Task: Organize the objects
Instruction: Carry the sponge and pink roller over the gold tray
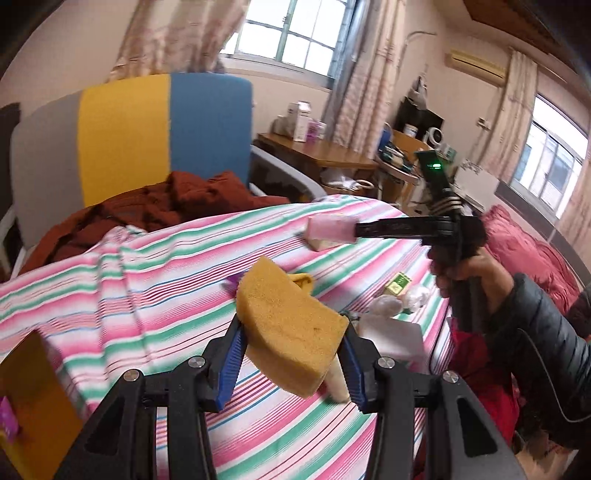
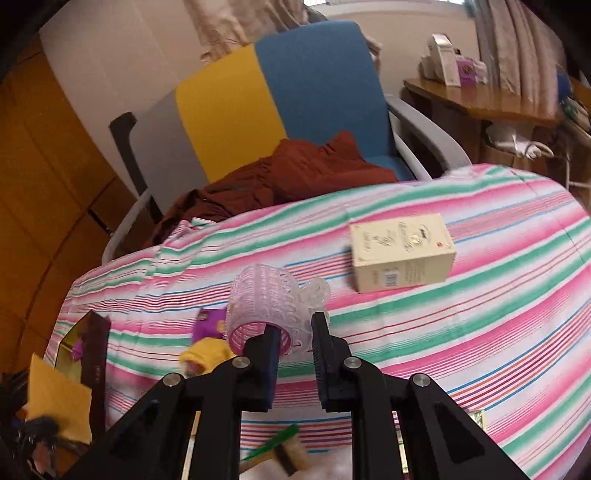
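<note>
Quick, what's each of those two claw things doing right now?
Left gripper: jaws shut on a yellow-brown wedge-shaped foam sponge.
Right gripper: jaws shut on a pink ribbed plastic hair roller.

Daylit via windows (image 1: 291,33) (fisheye, blurry)

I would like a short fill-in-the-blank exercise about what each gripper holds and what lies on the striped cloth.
The left gripper clamps a yellow foam ____. The right gripper pinches a pink plastic hair ____. A cream cardboard box lies on the ____ cloth.

Missing words: sponge; roller; striped
</note>
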The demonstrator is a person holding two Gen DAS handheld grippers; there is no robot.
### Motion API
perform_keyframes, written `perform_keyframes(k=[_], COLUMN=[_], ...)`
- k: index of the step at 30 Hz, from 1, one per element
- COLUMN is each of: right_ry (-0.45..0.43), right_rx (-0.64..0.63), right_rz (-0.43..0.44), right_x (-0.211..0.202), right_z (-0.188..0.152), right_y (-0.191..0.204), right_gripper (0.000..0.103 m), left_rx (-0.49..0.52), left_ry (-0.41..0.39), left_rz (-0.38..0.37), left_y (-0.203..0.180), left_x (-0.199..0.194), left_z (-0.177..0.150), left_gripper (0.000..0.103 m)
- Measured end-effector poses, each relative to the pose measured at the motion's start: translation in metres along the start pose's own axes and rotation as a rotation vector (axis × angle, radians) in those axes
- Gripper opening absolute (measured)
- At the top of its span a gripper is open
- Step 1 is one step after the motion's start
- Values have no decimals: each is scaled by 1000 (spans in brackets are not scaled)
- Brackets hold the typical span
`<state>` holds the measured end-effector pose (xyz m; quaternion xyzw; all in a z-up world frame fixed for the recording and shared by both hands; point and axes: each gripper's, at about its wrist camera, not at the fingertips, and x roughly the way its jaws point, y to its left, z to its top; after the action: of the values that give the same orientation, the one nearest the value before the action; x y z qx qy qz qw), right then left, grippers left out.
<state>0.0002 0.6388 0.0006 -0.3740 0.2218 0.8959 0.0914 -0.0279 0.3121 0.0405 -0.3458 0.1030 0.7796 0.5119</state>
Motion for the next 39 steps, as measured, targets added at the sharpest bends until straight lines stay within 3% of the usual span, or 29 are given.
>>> perform_keyframes(k=[13,27,34,39], right_ry=[-38,84,167,219], right_rx=[-161,-401,-474,-502], right_rz=[133,351,367,332], right_x=[-33,-10,16,36], right_z=[-14,-75,-109,-126], right_y=[110,280,340,362], right_gripper=[17,17,17,17], left_rx=[-190,-415,-516,-522], left_ry=[-43,-112,-109,-98], left_rz=[146,380,500,575], left_y=[66,159,206,232], left_x=[-73,-150,-171,-175], left_z=[-59,-123,-149,-151], left_gripper=[48,48,49,56])
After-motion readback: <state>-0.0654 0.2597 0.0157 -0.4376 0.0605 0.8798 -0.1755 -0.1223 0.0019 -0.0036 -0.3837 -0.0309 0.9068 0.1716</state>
